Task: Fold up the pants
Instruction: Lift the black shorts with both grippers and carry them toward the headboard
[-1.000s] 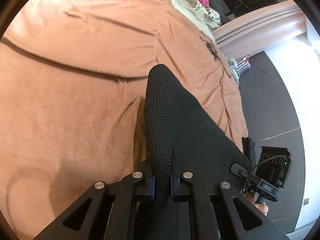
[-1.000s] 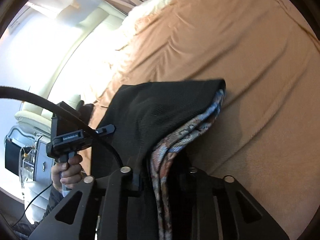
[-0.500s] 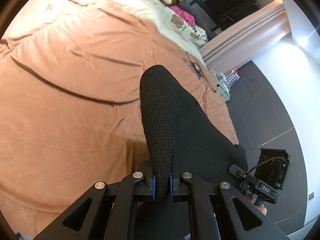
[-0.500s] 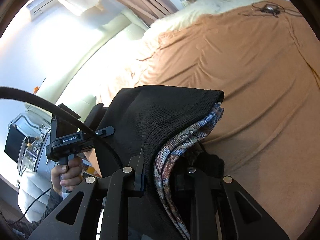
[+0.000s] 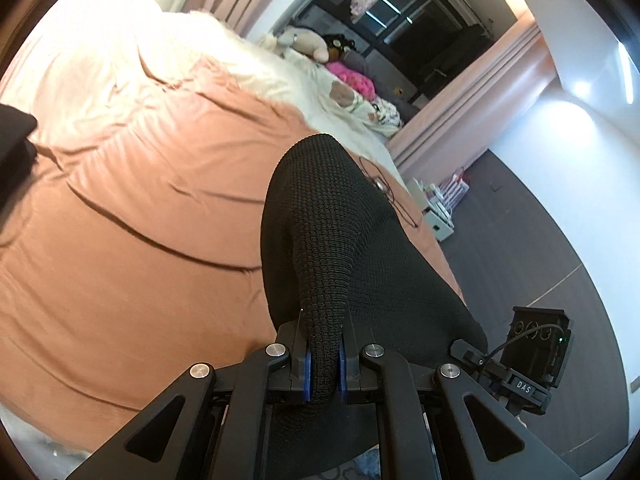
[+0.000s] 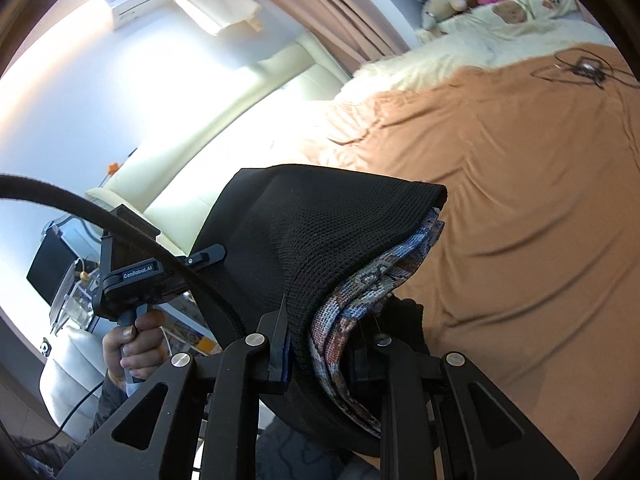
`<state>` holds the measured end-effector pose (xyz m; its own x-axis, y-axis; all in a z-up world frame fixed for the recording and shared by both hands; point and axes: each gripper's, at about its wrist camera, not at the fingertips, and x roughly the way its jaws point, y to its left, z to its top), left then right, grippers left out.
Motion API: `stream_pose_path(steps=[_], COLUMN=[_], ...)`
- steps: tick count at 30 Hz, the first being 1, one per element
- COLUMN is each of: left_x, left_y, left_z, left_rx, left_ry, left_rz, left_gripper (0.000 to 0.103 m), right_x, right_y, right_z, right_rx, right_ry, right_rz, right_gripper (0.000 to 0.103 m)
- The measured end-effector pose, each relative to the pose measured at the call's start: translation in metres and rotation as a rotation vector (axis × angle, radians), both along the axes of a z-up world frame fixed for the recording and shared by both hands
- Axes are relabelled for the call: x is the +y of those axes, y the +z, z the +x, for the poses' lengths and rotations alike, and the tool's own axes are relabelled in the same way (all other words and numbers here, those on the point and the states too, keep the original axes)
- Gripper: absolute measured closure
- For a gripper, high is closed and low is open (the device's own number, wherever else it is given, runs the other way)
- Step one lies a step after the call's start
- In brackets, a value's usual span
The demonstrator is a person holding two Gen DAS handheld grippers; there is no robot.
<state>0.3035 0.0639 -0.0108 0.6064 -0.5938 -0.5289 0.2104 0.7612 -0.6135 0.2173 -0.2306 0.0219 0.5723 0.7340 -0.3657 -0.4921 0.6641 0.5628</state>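
Left tongs (image 5: pixel 322 354) and right tongs (image 6: pixel 320 344) both clamped on black knit pants (image 5: pixel 340 240) — fabric lifted above orange-brown bedspread (image 5: pixel 140 240)

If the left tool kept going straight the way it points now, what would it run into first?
Apart from the black pants clamped in the left tool, probably the orange bedspread, since it points down toward it; depth is unclear.
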Motion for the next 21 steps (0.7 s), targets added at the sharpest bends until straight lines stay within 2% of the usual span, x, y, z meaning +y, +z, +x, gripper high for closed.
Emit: stream_pose_path(steps=[21], left_x=[0.148], left_y=[0.037], left_z=[-0.010], left_rx=[-0.076], left_ry=[0.174], left_rz=[0.020], left_gripper=[0.094], right_x=[0.125], right_y=[0.015], right_z=[0.077], right_rx=[-0.073], right_ry=[0.147], right_rz=[-0.004], right_gripper=[0.087])
